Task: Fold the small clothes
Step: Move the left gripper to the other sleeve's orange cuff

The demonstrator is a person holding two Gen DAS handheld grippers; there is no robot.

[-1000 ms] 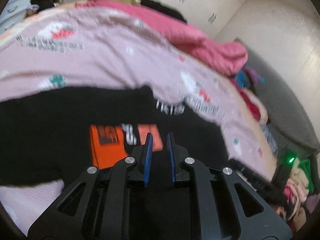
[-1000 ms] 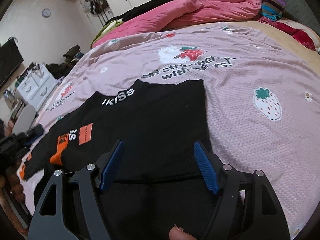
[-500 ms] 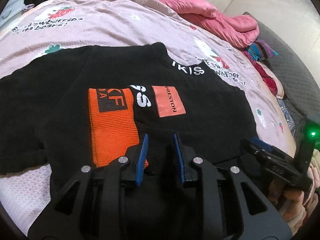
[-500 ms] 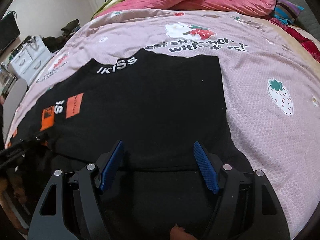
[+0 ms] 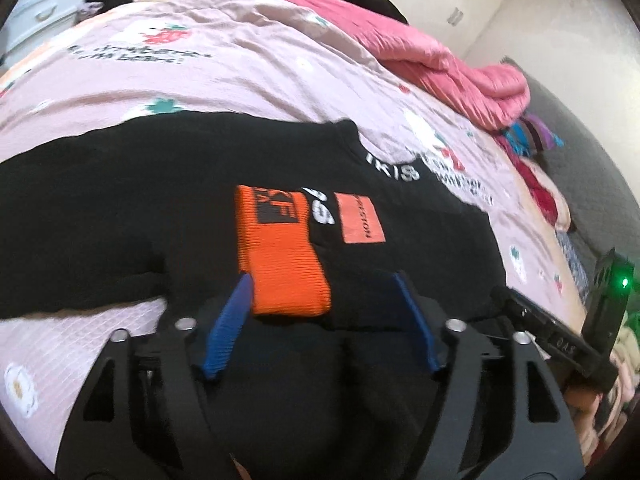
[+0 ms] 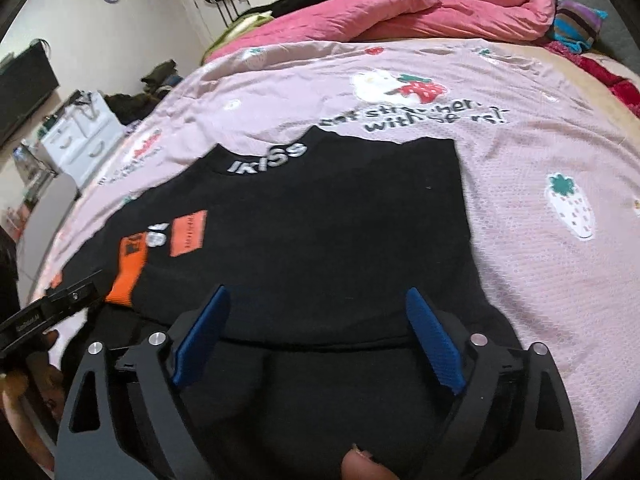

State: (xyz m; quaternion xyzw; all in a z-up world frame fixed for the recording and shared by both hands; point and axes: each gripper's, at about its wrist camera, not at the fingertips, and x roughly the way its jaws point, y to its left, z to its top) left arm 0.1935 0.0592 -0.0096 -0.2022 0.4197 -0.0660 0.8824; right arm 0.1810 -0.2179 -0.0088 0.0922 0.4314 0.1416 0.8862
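A black sweater (image 6: 320,232) lies flat on the pink strawberry bedsheet (image 6: 520,152), with white collar lettering and orange patches. One sleeve is folded across the front, its orange cuff (image 5: 280,264) lying on the chest. My left gripper (image 5: 322,284) hovers over the sweater's near edge with its jaws opening; the cuff's end sits between the blue fingertips (image 5: 240,292) without being pressed. My right gripper (image 6: 316,294) stands over the hem (image 6: 320,342) with its jaws opening wider and only flat cloth below them. Each gripper shows at the edge of the other's view.
A rolled pink quilt (image 6: 420,8) and dark clothes lie along the far side of the bed. Striped and red garments (image 6: 580,28) are piled at the right. White drawers (image 6: 80,136) and a dark screen (image 6: 24,88) stand off to the left, wardrobes behind.
My left jaws went from nearly shut on the sleeve to wide apart, leaving the orange cuff lying on the sweater. My right jaws spread wider. The left gripper shifted slightly.
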